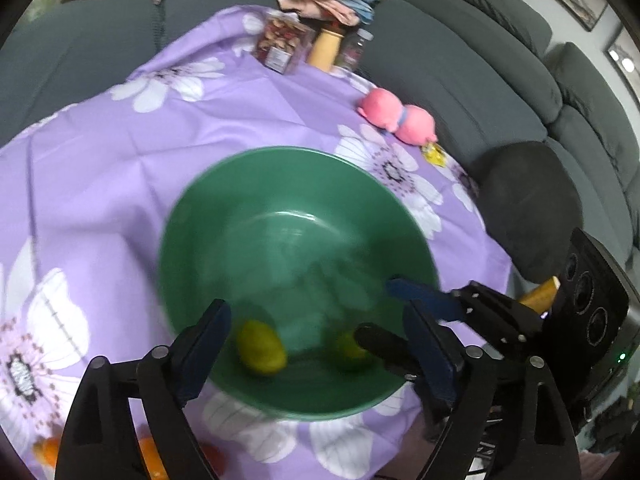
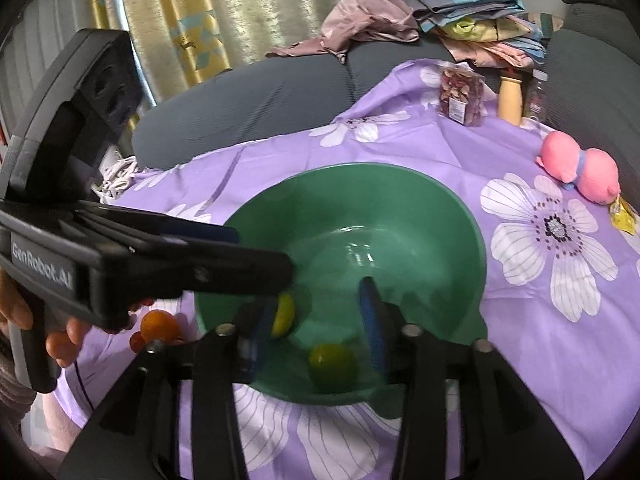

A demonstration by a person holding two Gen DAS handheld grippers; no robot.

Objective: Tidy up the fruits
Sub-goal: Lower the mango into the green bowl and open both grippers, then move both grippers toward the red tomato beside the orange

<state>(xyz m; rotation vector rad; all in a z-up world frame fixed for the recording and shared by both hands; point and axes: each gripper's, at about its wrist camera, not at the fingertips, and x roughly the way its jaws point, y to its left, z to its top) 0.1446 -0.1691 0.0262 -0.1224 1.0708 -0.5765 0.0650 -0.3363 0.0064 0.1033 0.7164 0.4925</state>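
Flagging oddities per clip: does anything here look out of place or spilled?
Nothing spilled or damaged. Two yellow-green fruits lie in the green bowl; orange fruits remain outside it on the cloth, simply not yet sorted.

A wide green plastic bowl (image 2: 440, 216) sat on the cloth, holding two yellow-green citrus fruits (image 1: 260, 346) (image 1: 347, 351) lying apart on its floor
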